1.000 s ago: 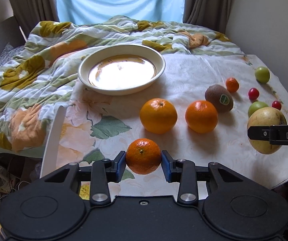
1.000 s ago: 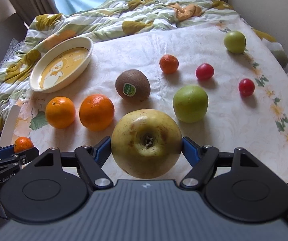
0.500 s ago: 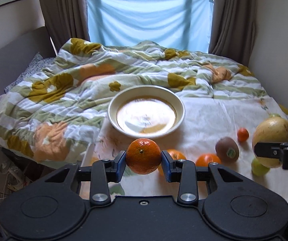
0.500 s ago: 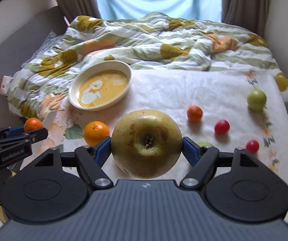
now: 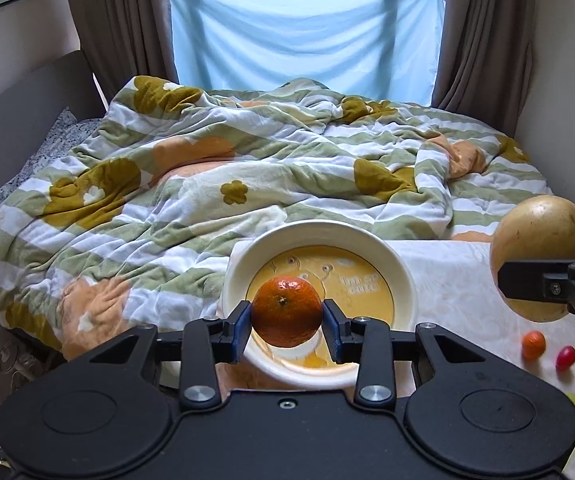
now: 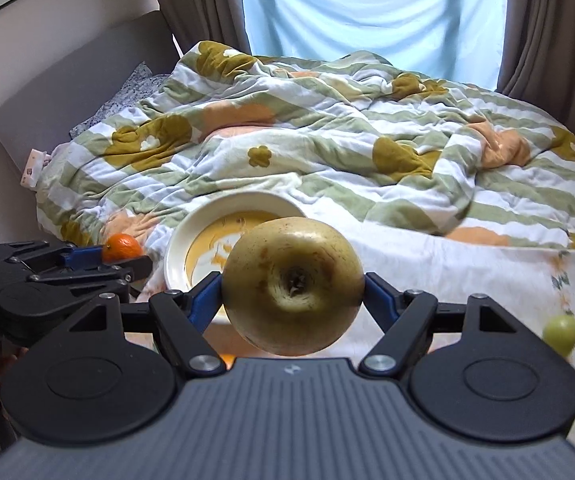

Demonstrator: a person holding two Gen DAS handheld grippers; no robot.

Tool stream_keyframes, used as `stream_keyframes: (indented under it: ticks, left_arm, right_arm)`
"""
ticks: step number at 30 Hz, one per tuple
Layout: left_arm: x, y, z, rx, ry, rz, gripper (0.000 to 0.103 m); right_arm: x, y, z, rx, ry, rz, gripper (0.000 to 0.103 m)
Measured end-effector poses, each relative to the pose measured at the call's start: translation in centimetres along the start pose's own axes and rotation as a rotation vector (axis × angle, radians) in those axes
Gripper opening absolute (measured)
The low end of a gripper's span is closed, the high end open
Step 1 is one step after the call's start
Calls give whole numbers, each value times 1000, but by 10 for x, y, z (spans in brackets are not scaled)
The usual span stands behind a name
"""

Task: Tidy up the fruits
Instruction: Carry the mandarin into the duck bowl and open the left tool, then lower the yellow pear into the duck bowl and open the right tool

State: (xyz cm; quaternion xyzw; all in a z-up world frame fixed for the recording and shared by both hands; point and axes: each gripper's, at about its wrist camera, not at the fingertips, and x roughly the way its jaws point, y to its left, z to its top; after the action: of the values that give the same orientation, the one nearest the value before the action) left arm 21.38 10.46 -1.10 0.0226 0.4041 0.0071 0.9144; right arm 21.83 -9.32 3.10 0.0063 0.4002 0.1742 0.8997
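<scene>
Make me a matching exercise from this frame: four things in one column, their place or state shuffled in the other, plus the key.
Things:
1. mandarin
2. yellow apple
3. bowl
4. green fruit

Place or state:
A. sits on the white cloth with no fruit in it
B. clamped in the right tool
C. lies on the cloth at the right edge of the right wrist view
D. clamped in the left tool

Pairs: 1-D, 2-B, 3-A, 4-C
</scene>
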Motion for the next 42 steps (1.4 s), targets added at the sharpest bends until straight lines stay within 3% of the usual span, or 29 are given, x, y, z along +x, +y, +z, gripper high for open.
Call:
stream_keyframes:
  ticks: [11, 25, 26, 27, 28, 29, 31, 42]
  left_arm:
    - [89, 7, 39, 71, 74, -24, 41]
    - [160, -4, 42, 189, 131, -56, 42]
    - [161, -4, 42, 193, 130, -57, 46]
    - [161, -5, 42, 194, 127, -55, 65]
    - [160, -5, 43, 193, 121, -48, 90]
    - [157, -5, 43, 192, 104, -36, 99]
    - [149, -4, 45, 199, 71, -32, 102]
    - [117, 21, 29, 144, 112, -9, 102]
  right_arm:
    - [89, -1, 57, 23, 52, 5, 91]
    - [147, -26, 74, 89, 115, -41, 91]
    - [150, -27, 75, 92, 118, -44, 91]
    - [150, -28, 75, 95, 120, -45, 91]
    - [151, -29, 75, 98, 122, -46, 91]
    - [152, -30, 75, 100, 123, -46, 91]
    - [154, -31, 76, 108, 125, -45, 91]
    - [167, -20, 76, 77, 148, -23, 91]
